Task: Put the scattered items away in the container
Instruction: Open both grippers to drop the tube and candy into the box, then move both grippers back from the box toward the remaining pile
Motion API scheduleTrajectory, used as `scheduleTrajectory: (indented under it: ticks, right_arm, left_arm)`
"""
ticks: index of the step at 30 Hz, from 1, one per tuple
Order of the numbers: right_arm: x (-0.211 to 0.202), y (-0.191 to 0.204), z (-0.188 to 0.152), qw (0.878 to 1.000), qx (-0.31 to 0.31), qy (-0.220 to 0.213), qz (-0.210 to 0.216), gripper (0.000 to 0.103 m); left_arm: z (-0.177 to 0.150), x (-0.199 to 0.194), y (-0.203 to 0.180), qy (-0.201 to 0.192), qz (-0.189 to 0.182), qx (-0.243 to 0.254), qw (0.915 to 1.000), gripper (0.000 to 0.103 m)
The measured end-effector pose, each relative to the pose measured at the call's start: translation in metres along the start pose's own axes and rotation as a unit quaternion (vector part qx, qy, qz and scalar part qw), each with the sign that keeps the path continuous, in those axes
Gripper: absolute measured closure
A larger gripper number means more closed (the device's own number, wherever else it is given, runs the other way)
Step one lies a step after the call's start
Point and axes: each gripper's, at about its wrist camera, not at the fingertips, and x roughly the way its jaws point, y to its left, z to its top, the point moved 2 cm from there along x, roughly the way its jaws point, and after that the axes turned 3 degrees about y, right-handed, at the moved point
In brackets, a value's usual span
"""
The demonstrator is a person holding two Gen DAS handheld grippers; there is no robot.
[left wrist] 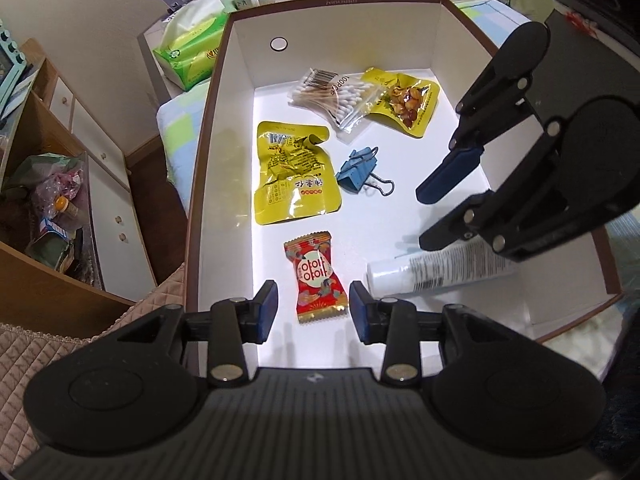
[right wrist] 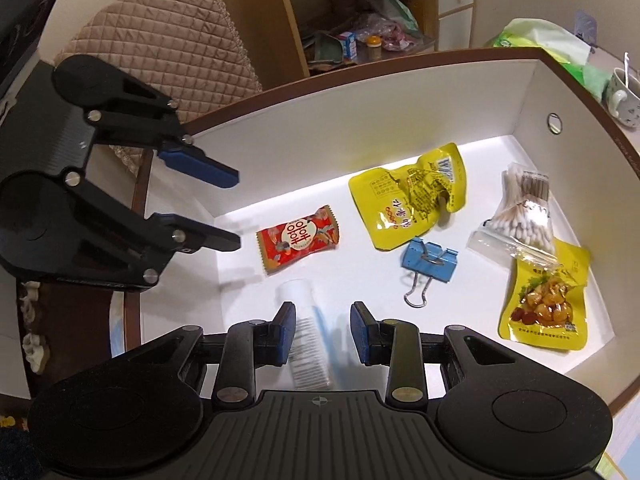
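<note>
Looks like we're basically wrapping up: both the left gripper and right gripper hang spread and empty over the box, red candy and white tube dropped in, so next we'd just back out.

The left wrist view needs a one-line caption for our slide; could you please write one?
Both grippers, left and right, hover open over the white box holding the red candy, snack packets, cotton swabs, a binder clip and a tube.

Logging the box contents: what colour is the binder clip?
Blue, with silver wire handles: binder clip, clearest in the right wrist view.
</note>
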Motion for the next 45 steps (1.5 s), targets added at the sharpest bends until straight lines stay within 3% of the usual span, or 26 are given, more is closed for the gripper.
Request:
scheduleTrajectory:
  ticks: [1,3,14,18,27,45]
  right_arm:
    - [-0.002,0.001,-0.001,1.000,-0.001,-0.002,-0.003,0.066]
    - [-0.008,0.004,-0.004,1.000,-0.003,-0.008,-0.012,0.022]
    - [-0.036,0.013,-0.022,0.999,0.003,-0.023,-0.038,0.022]
    - [-0.049,0.013,-0.028,0.998,0.005,-0.034,-0.056,0.022]
    - [-0.076,0.016,-0.052,0.996,0.017,-0.061,-0.065,0.020]
    - [-0.132,0.003,-0.098,0.988,0.054,-0.127,-0.072,0.020]
  left_arm:
    - [0.000,-0.002,-0.001,-0.001,0.000,-0.002,1.0000,0.069]
    - [-0.001,-0.004,-0.002,-0.004,0.002,-0.006,1.0000,0.068]
    - [-0.004,-0.030,-0.021,-0.029,0.020,-0.023,0.9991,0.059]
    - [-0.004,-0.043,-0.033,-0.040,0.030,-0.022,0.9985,0.048]
    - [-0.005,-0.064,-0.058,-0.054,0.052,-0.036,0.9965,0.034]
    - [0.009,-0.087,-0.107,-0.073,0.069,-0.063,0.9929,0.024]
